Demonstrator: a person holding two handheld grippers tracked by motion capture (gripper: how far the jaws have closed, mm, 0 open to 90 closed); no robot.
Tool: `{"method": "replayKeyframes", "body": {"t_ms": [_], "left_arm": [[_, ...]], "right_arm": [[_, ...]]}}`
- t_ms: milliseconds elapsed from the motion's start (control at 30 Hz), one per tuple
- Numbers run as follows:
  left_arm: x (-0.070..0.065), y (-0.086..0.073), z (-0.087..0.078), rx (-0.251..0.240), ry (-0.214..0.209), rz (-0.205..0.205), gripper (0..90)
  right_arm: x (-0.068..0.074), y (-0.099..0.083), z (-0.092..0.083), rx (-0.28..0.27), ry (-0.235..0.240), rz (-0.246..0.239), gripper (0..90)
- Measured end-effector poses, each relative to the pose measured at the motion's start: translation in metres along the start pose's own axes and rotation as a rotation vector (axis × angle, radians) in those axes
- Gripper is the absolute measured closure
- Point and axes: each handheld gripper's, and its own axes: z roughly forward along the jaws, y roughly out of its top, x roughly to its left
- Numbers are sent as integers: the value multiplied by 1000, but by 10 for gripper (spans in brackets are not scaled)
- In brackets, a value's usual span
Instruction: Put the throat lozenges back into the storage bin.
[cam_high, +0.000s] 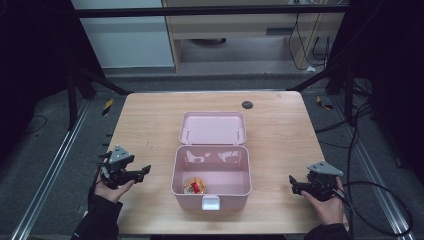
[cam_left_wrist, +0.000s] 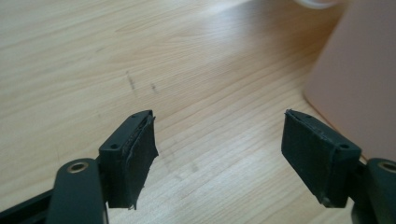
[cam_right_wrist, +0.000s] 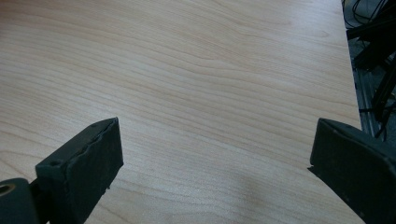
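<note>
Pink box (cam_high: 211, 177), centre of frame on wooden table, lid (cam_high: 213, 128) open and lying flat behind it. Inside, lower left corner of its floor: small red-and-yellow item (cam_high: 194, 186), too small to identify.

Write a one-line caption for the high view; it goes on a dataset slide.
Open pink box with a small red-and-yellow item inside, flanked by the open left gripper and right gripper.

The small red and yellow thing (cam_high: 194, 186) inside the pink box (cam_high: 211, 197) is too small to tell.
</note>
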Motion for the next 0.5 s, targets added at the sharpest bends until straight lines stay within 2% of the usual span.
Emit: {"method": "replayKeyframes", "body": {"t_ms": [33,167,233,400,500], "left_arm": [[5,-6,2,-8,32,-30,252],[13,-19,1,-35,99,-91,241],[17,-27,1,-33,129,-119,236],[28,-43,6,-12,151,-158,218],[30,-47,7,0,161,-160,210]], "right_arm": [[-1,0,0,0,-2,-3,28],[-1,-2,0,-4,-3,2,28],[-1,-3,0,-4,-3,0,28],[-1,-5,-1,-3,-3,1,29],[-1,-5,-1,-4,-4,1,29]]}}
